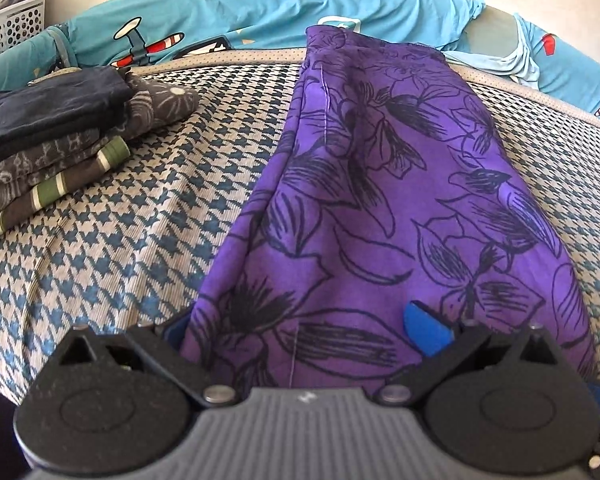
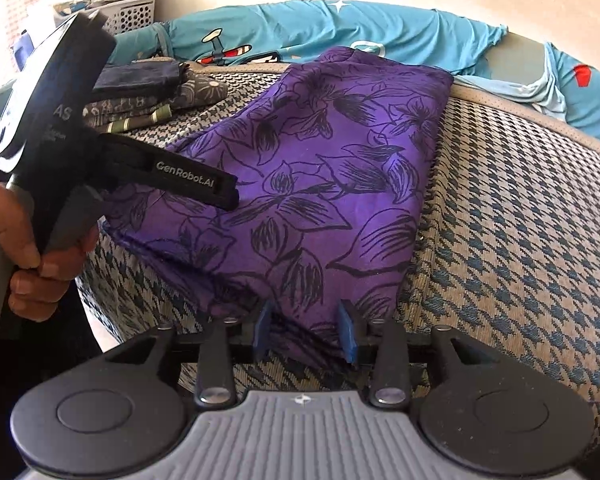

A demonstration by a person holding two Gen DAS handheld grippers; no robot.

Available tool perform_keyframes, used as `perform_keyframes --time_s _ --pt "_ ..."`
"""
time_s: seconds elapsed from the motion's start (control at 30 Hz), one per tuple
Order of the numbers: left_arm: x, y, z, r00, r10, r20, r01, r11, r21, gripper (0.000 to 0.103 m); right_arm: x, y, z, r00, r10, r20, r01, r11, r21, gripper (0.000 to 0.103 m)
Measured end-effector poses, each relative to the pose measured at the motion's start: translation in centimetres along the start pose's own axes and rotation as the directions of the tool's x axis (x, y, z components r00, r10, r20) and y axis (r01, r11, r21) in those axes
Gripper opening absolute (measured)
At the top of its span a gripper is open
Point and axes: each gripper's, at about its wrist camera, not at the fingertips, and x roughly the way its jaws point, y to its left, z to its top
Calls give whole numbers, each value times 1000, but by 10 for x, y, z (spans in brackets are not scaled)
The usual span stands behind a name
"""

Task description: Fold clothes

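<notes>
Purple floral garment (image 2: 332,168) hem between released right hand-held gripper (image 2: 306,330); left (image 1: 300,332) spread.

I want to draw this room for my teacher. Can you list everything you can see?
purple garment: one, purple with black flowers, lying long in the middle of the bed
folded clothes stack: one pile, dark navy, grey patterned and green striped, on the bed left of the purple garment
bed cover: one, cream and blue houndstooth, under everything
blue sheet: one, turquoise with planes and stars, bunched along the far edge
basket: one, white with holes, far left corner
left gripper: one, black with blue fingers, fingers wide apart around the garment's near end
right gripper: one, black with blue fingers, at the garment's near edge
hand: one, holding the left gripper's handle
</notes>
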Motion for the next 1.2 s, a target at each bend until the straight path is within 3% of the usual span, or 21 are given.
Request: perform_keyframes --time_s 0.4,0.7,0.77,0.83,1.2 --pt "-7 -1 -4 999 13 -30 -14 1000 -21 103 -4 2 1 1000 21 -19 -21 1000 -23 41" --pt "-9 -4 0 999 28 -42 -29 999 -16 103 -7 -13 16 996 77 -38 -75 996 44 42" --pt "-8 -5 2 998 32 -50 -33 999 -12 103 -7 -16 21 996 76 -39 -74 996 43 48" --pt "-8 -7 4 998 31 -57 -31 999 -8 103 -5 -19 27 998 53 -41 -52 998 34 53" --pt "-2 -20 27 997 3 -80 -3 1000 6 103 14 -43 63 998 -55 -29 54 998 -39 54"
